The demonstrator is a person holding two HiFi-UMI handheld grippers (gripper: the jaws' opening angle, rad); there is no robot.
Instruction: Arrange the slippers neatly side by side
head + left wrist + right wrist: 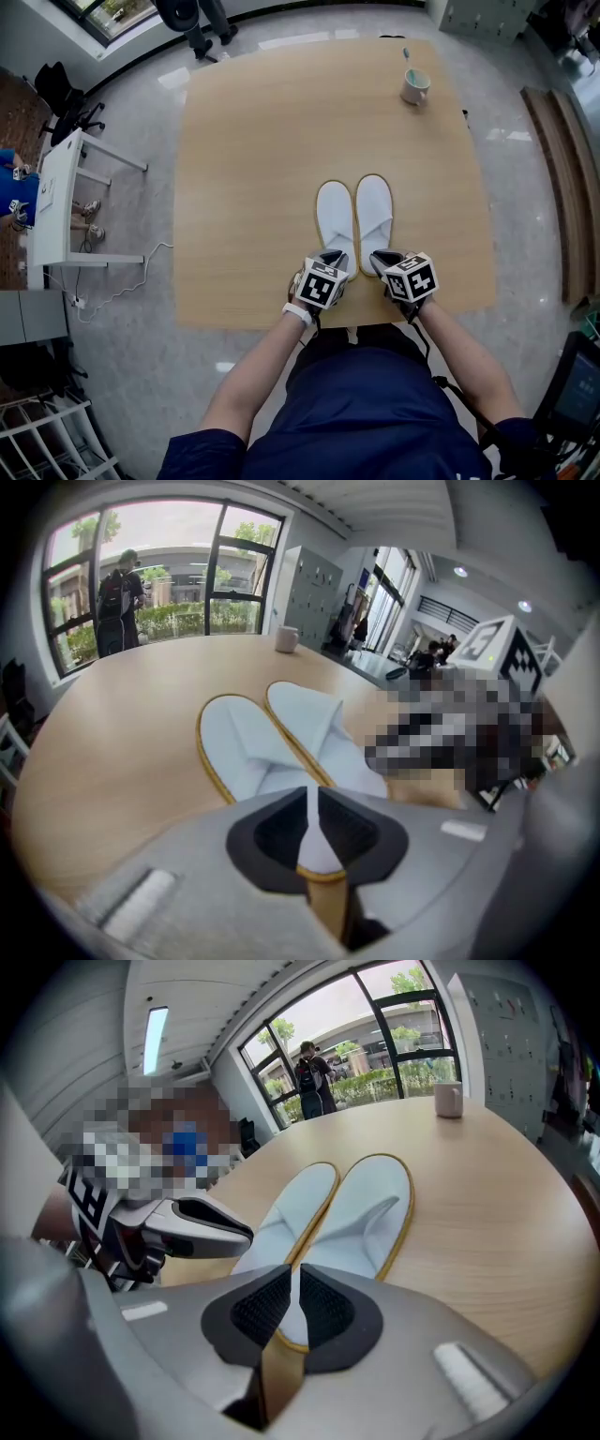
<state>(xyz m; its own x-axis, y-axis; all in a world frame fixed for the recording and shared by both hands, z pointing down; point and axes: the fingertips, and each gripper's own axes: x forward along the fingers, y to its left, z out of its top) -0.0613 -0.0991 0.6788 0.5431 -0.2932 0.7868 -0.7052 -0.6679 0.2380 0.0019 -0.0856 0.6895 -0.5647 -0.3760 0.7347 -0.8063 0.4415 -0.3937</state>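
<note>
Two white, gold-edged fabric slippers (335, 220) lie touching, parallel, on the pale wooden worktop (244, 169). The right tool (384, 257) clamps the right heel; the left tool (330, 257) stands slightly apart around the left heel. Best open fully, then lift straight off, dragging neither.

Bright, even daylight from the windows (159, 583), glare on the floor (281, 41), fisheye-warped, dark-vignetted edges.

Head view looks steeply down; gripper views, close, apparently low, share slippers (336, 216).
</note>
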